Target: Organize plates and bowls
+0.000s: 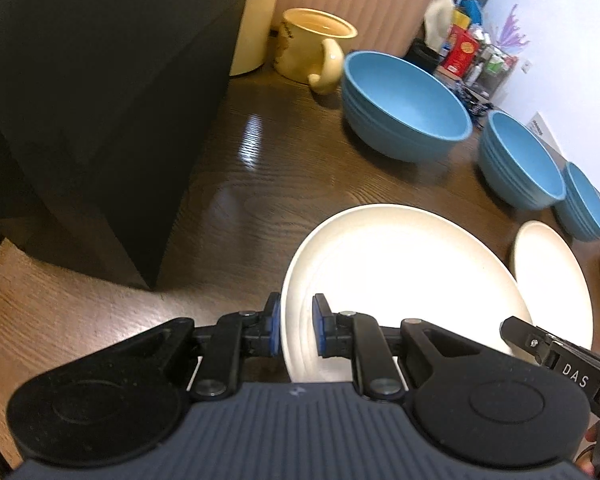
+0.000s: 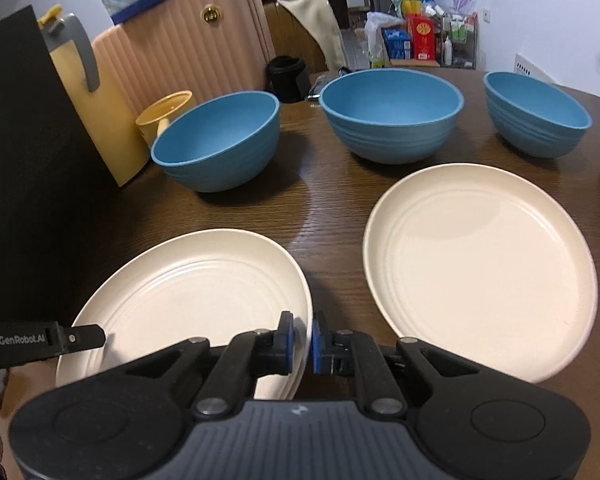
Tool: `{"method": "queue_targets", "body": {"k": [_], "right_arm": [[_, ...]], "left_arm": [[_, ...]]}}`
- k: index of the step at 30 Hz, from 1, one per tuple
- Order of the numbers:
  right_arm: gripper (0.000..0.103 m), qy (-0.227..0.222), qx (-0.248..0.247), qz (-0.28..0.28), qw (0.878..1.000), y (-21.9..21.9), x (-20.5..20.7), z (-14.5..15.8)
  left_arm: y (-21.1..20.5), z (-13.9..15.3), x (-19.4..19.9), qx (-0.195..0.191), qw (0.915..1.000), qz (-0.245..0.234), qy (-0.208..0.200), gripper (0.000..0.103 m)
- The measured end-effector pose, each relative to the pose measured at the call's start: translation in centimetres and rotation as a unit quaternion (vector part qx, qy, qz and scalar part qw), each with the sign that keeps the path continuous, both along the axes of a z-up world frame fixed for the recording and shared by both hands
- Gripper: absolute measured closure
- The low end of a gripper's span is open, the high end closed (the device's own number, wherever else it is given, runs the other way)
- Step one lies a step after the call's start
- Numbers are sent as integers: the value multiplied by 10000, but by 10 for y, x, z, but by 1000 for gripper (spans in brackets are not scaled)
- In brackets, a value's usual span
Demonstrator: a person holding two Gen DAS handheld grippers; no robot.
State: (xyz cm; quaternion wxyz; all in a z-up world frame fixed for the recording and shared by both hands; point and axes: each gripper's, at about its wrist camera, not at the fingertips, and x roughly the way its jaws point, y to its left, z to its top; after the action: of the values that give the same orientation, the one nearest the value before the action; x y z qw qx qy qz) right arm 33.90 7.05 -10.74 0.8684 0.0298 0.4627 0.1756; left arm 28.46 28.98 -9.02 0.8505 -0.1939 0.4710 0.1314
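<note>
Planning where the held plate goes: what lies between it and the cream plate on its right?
Only bare wooden table separates the held plate from the second cream plate, clearest in the right wrist view.

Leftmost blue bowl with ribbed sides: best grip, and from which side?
Pinch the thin rim of the leftmost blue ribbed bowl from above, one pad inside, one outside. It sits upright and open; take the near edge, away from the yellow mug behind it.
</note>
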Motion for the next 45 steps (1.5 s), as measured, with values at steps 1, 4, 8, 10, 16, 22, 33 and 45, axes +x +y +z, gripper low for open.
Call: {"method": "queue_targets", "body": {"k": [1,4,8,10,16,22,33,45], "right_arm": [[94,-36,-1,-9,10000,-4,-5,2],[94,-156,-28,-61,9999,-17,-21,5],[94,-212,-55,-150,9996,-33,-38,4],[94,-191,-90,-186,9996,-39,-45,1],[93,-69,-142,-333,9993,-57,-65,-12],[93,-8,-170,-473,9987,-71,-72,-22],[87,152,-143,-537,9983,-76,-71,-33],[0,-40,34,-495,9988,-76,-76,-12]], "left_arm": [[-4,0,-3,-3,10000,-53,-8,87],[-16,1,-9,5,9998,-221,-33,87],[-29,-3,-16,-33,9992,-407,-29,87],[-35,-5,-18,-17,9988,-498,-6,87],[-56,-12,-22,119,9970,-765,88,87],[-70,-21,-22,251,9943,-998,294,87],[-80,-27,-18,395,9914,-1130,526,85],[-68,-7,-27,704,9950,-676,210,0]]}}
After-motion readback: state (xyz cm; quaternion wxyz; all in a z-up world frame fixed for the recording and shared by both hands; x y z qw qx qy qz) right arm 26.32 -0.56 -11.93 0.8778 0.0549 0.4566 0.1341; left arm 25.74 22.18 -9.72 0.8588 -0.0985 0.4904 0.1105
